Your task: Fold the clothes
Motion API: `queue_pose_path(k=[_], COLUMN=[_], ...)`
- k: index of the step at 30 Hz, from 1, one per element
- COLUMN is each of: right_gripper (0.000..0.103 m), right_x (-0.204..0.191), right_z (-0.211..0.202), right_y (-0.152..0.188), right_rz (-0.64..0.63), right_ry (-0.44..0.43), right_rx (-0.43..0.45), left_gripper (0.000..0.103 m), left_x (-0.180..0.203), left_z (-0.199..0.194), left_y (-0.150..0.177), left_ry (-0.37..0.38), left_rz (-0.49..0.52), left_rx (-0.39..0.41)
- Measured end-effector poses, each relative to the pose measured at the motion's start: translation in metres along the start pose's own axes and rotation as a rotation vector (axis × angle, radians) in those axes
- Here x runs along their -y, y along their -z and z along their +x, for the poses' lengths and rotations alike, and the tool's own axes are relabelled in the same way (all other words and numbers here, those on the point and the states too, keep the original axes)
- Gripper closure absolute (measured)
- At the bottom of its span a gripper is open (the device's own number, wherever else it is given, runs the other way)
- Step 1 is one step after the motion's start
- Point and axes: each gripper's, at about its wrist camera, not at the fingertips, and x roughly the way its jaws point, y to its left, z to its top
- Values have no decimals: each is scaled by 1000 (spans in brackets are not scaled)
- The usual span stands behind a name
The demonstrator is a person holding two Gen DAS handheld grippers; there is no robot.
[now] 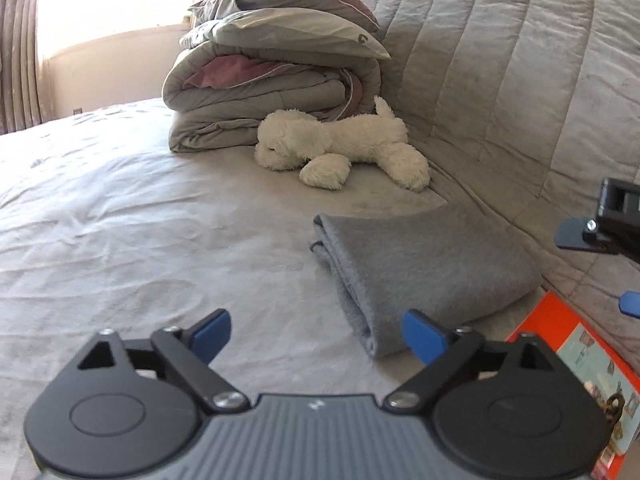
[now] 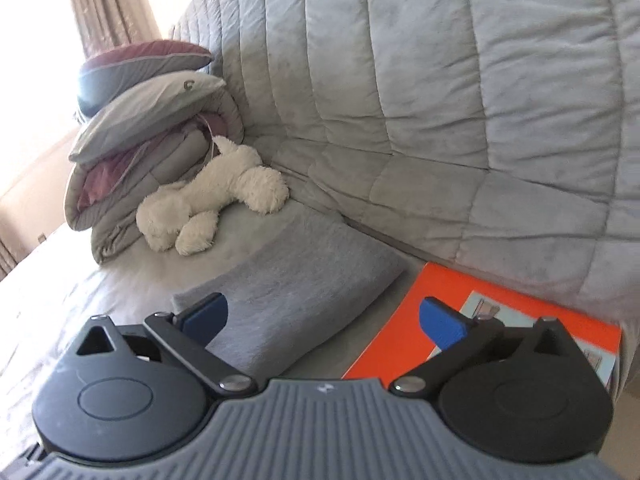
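on the bed (image 1: 120, 200) the grey garment (image 1: 424, 272) lies folded, both my left tongs (image 1: 318, 336) and right tongs (image 2: 324, 320) apart and empty, so i judge the next move is finding another piece.

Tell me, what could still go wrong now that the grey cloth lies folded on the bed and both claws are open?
1. The folded grey cloth is a loose stack; its layered edge could slump open if the left gripper or right gripper brushes it.
2. The orange box sits right beside the cloth, so a nudge might push one against the other.
3. The white plush dog lies just behind and could get bumped.
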Motion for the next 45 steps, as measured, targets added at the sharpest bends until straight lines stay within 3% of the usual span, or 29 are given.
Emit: queue_pose_path(k=[3, 13, 26, 45], right_gripper=[0, 0, 0, 0], right_x=[-1, 2, -8, -13], right_z=[6, 20, 23, 24], right_y=[9, 14, 19, 20], right_rz=[-49, -104, -192, -217], right_ry=[-23, 64, 85, 90], right_rx=[1, -5, -15, -6], left_gripper=[1, 1, 1, 1], left_x=[1, -1, -4, 0], left_z=[-2, 9, 15, 15], left_y=[1, 1, 4, 4], left_ry=[-22, -20, -21, 14], left_rz=[22, -23, -29, -23], left_rx=[9, -17, -44, -48])
